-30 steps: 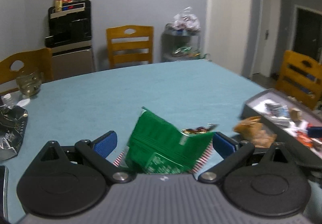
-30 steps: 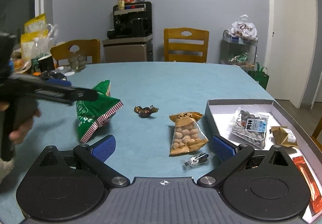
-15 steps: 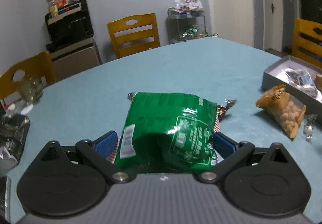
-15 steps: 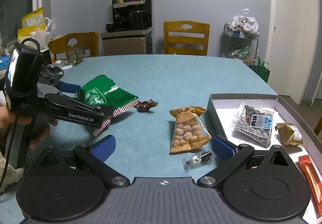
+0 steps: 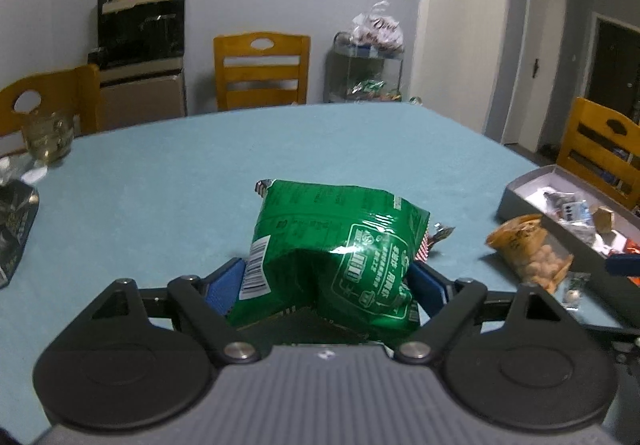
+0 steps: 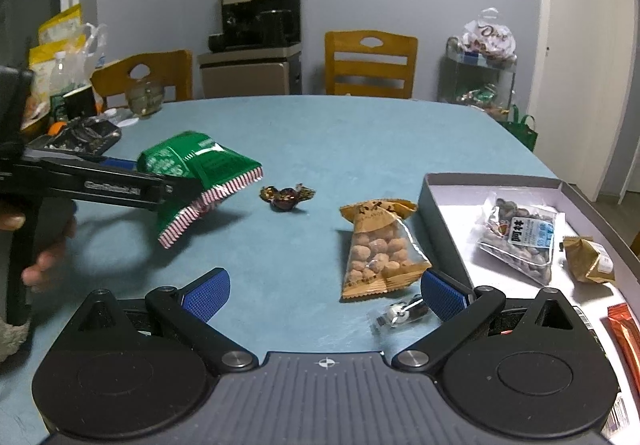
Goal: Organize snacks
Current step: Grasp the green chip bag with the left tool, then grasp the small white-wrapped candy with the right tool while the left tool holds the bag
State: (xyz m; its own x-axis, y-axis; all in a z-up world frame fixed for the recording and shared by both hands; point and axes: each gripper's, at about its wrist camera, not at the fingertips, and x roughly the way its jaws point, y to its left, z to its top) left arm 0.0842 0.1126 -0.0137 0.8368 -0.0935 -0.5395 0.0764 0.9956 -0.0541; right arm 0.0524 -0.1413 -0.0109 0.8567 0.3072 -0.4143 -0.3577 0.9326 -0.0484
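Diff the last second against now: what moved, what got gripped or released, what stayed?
The left gripper has been closing its jaws on the green snack bag, which it holds off the table; the bag swung from edge-on to broadside. The right gripper is open as before. Peanut pack, wrapped candy and box stayed put.
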